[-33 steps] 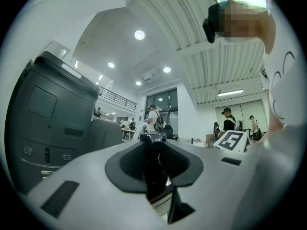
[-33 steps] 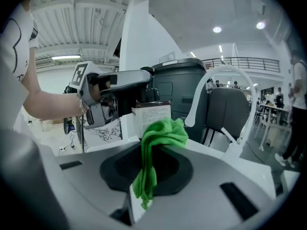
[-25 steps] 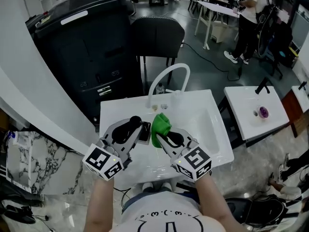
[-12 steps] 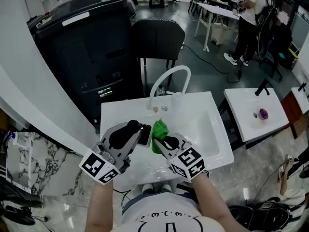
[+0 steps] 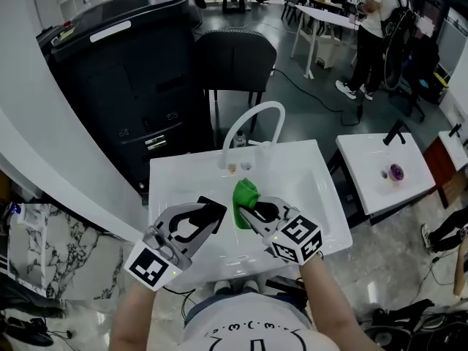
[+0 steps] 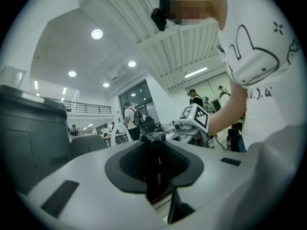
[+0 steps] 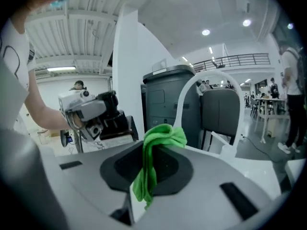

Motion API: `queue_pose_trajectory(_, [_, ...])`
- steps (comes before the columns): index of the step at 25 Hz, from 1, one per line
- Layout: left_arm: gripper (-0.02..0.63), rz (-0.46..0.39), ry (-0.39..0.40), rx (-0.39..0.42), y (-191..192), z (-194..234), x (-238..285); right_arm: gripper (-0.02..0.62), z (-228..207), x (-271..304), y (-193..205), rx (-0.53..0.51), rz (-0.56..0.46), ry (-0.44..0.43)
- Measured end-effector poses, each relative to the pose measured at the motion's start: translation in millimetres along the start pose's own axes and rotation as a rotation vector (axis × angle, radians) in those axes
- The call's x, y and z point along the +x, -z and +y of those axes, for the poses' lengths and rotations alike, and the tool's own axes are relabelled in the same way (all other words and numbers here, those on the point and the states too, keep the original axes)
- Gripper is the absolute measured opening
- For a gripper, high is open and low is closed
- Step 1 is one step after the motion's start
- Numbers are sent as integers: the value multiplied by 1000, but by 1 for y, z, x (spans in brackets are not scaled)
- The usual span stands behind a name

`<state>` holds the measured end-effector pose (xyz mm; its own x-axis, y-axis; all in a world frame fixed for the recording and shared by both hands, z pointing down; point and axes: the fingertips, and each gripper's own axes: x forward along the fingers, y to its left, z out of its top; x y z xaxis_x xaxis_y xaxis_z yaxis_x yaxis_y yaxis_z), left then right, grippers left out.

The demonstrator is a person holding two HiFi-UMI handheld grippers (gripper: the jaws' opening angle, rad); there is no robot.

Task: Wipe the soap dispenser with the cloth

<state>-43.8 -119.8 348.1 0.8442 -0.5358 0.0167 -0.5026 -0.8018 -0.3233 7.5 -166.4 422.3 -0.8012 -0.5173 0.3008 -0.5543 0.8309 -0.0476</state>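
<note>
Over white sink [image 5: 311, 172], left gripper [image 5: 216, 209] jaws clamp soap dispenser [image 6: 156, 176]; right gripper [image 5: 246, 212] jaws pinch cloth [image 5: 245, 194].

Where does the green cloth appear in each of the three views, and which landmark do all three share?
Head view: the green cloth sits just below centre.
Left gripper view: it is not visible.
Right gripper view: it is at the centre, hanging between the jaws.
Shared landmark: the white arched faucet.
</note>
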Motion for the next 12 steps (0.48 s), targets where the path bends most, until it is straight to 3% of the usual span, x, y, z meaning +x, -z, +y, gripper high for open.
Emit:
queue_pose_trajectory(3, [91, 42, 45, 100, 1, -15, -2, 49, 3, -6, -19, 61, -87, -97])
queue_pose_trajectory(8, [89, 22, 82, 251, -7, -38, -2, 49, 8, -16, -49, 231, -243, -258])
queue_pose_trajectory(12, [89, 17, 106, 346, -11, -46, 0, 49, 22, -15, -55, 296, -264, -398])
